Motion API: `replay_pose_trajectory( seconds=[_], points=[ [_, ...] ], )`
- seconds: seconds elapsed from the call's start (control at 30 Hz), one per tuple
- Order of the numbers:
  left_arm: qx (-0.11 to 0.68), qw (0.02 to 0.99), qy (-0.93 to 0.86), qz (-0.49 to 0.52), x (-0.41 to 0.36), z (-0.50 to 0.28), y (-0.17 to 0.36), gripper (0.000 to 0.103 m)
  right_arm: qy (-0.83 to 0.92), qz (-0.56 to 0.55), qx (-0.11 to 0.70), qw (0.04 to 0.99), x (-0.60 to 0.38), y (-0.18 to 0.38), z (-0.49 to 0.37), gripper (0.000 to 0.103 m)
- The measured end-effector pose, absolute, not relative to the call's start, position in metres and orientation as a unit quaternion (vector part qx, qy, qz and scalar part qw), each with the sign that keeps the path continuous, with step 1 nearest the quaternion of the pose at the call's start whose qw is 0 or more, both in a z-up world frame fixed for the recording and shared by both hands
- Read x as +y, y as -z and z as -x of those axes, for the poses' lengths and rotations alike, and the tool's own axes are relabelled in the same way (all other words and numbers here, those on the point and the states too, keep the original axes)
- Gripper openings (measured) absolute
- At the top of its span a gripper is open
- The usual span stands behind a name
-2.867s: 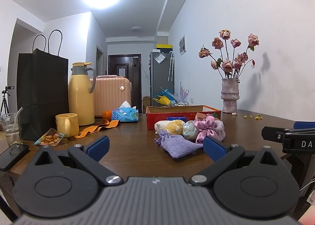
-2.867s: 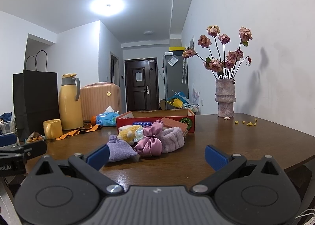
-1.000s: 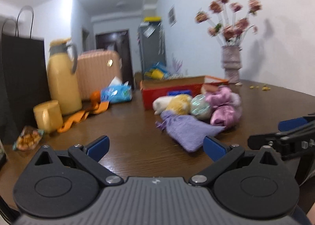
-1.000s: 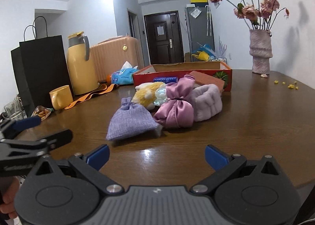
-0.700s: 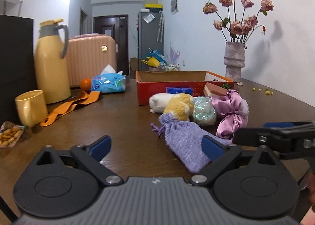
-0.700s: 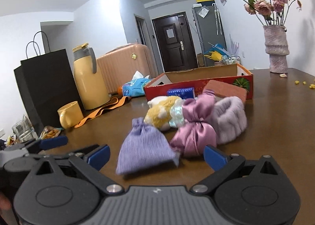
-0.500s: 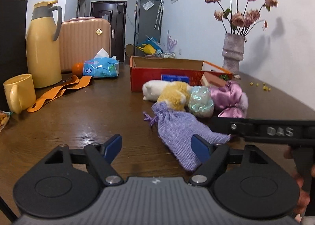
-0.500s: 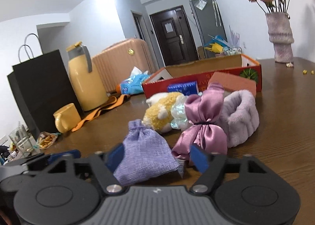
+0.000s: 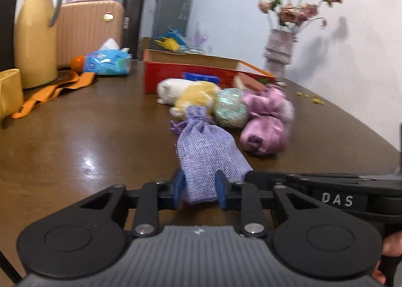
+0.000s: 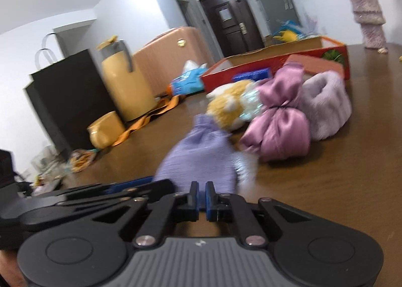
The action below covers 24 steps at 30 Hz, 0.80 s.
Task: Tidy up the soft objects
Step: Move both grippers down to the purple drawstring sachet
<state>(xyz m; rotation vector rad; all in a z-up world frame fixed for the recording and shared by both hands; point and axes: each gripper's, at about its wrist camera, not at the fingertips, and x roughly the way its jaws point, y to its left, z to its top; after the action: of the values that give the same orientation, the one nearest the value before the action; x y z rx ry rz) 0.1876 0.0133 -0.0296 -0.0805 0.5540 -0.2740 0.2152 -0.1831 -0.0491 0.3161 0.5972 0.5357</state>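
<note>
My right view is smeared, so I can't see what the right gripper (image 10: 201,197) pinches, though its jaws are fully closed at the pouch's (image 9: 206,151) near edge. The left gripper (image 9: 199,190) is closing, blue pads pressing the pouch's bottom corner. The pouch is lilac woven cloth, drawstring neck pointing away, lying on the table (image 9: 88,141) beside a pink satin bag (image 9: 266,133) and plush toy (image 9: 193,96)

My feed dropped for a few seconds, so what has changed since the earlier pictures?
Both grippers came forward to the lilac woven drawstring pouch. The left gripper is closing on its bottom edge; the right gripper has shut on its edge. The pink satin bag, plush toy and red cardboard box stayed put.
</note>
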Motion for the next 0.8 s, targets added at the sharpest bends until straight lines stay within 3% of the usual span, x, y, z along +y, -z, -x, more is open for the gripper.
replay_pose_trajectory(
  seconds=[0.07,0.13,0.23,0.37,0.63,0.73,0.8],
  points=[
    [0.268,0.954,0.131,0.032,0.013,-0.177,0.029,0.026,-0.276,-0.154,0.292,0.903,-0.177,0.048,-0.203,0.005],
    [0.247,0.964,0.099,-0.005,0.016,-0.168,0.028,0.032,-0.296,-0.143,0.288,0.899,-0.168,0.047,-0.191,0.005],
    [0.246,0.969,0.027,-0.03,0.027,-0.168,0.024,0.034,-0.288,-0.133,0.267,0.91,-0.166,0.04,-0.179,0.012],
    [0.232,0.972,0.044,0.003,0.038,-0.167,0.01,0.043,-0.242,-0.135,0.243,0.93,-0.18,0.03,-0.18,0.051],
    [0.207,0.97,0.112,-0.065,0.021,-0.235,-0.01,0.064,-0.203,-0.145,0.281,0.927,-0.174,0.048,-0.209,0.055],
    [0.236,0.955,0.167,-0.071,0.014,-0.273,-0.005,0.06,-0.18,-0.128,0.274,0.936,-0.168,0.052,-0.217,0.054],
    [0.284,0.941,0.167,-0.074,0.011,-0.293,0.004,0.038,-0.163,-0.118,0.274,0.941,-0.168,0.052,-0.225,0.054]
  ],
)
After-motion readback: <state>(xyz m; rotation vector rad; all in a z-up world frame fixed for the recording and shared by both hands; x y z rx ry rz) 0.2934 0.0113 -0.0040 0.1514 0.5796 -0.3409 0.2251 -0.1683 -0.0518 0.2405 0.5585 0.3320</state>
